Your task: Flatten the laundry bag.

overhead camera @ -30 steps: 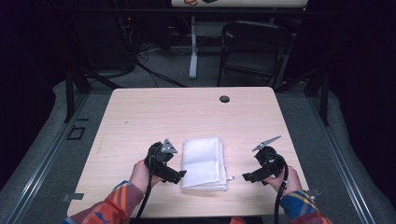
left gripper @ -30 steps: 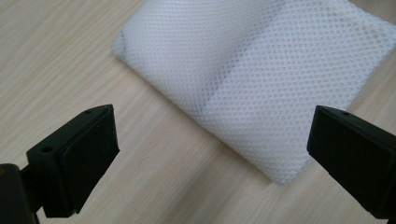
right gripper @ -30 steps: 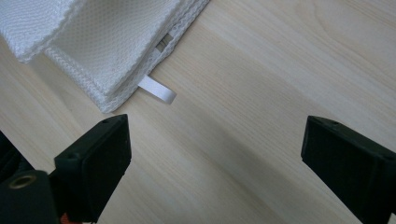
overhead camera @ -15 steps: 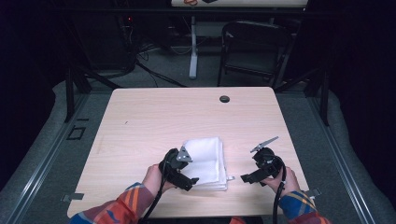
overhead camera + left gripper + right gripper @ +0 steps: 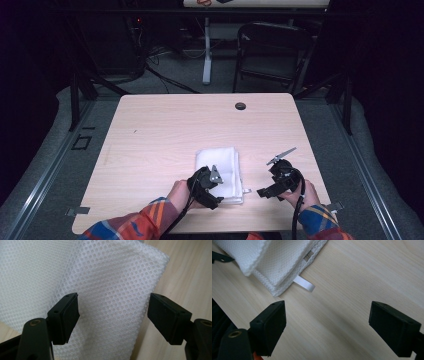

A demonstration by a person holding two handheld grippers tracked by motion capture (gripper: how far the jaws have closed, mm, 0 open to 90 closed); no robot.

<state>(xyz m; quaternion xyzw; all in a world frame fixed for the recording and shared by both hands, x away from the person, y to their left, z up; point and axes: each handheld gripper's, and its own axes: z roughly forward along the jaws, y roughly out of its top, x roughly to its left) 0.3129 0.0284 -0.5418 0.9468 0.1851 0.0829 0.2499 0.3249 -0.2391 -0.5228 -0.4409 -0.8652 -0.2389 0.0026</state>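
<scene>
The folded white mesh cloth (image 5: 220, 170) lies on the near middle of the wooden table (image 5: 165, 130), with a small white loop tag (image 5: 304, 284) poking from its near right edge. The left gripper (image 5: 214, 192) sits at the cloth's near left corner; its jaws have just been closing, and in the left gripper view a raised fold of the mesh (image 5: 110, 297) stands between the pads, which do not yet press it. The right gripper (image 5: 265, 191) hovers just right of the cloth with its jaws spread over bare wood. By my reading, the work is at its start: the cloth is still fully folded, the grasp not yet made, and any lifting or unfolding remains.
</scene>
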